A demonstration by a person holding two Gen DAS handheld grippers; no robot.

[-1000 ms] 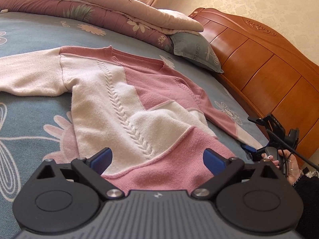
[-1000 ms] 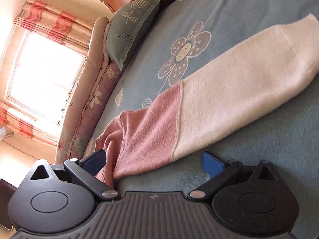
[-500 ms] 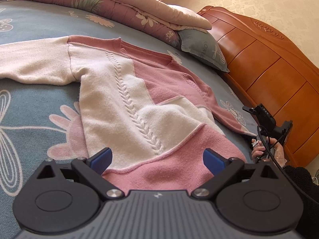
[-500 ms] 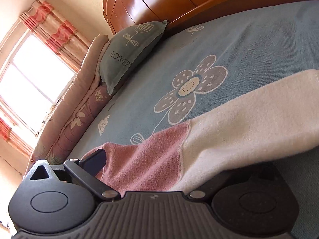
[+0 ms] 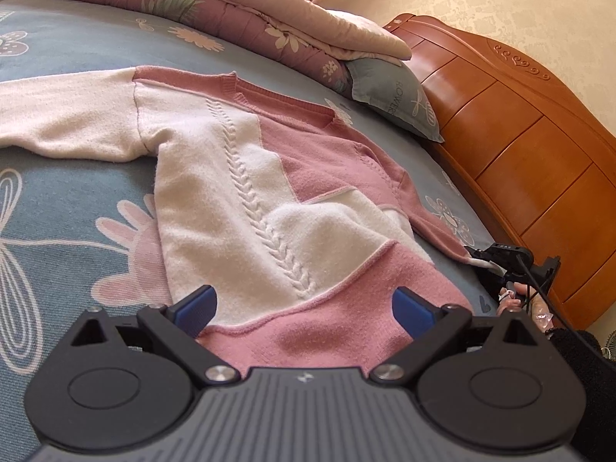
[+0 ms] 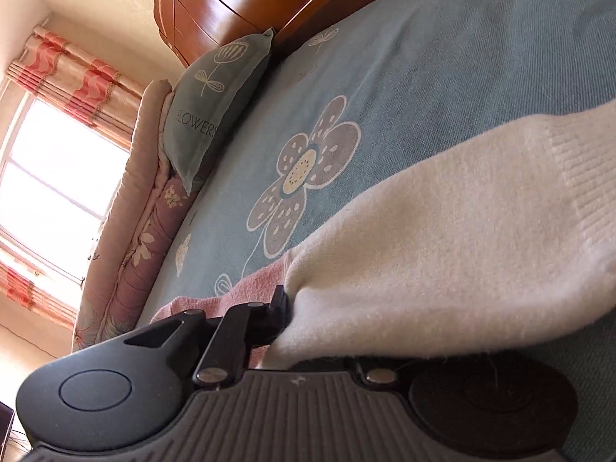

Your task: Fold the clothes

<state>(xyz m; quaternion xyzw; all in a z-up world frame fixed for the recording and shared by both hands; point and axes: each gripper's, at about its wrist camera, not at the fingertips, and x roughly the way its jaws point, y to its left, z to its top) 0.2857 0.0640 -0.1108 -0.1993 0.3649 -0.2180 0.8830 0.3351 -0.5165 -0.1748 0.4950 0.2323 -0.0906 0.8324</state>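
With right gripper (image 6: 283,317) clamped on the sleeve (image 6: 442,254) at lower centre, its length runs upper right; left gripper (image 5: 304,304) gapes empty over the hem (image 5: 331,331).

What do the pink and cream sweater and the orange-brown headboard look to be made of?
Pink and cream sweater: soft knit, likely wool or acrylic; fuzzy nap, raised cable braid, ribbed cuff. Orange-brown headboard: wood, seemingly varnished; glossy panels with carved scrolls.

Blue floral bed (image 5: 77,50), sweater (image 5: 246,177), pillow (image 5: 396,96), quilt (image 5: 215,0)
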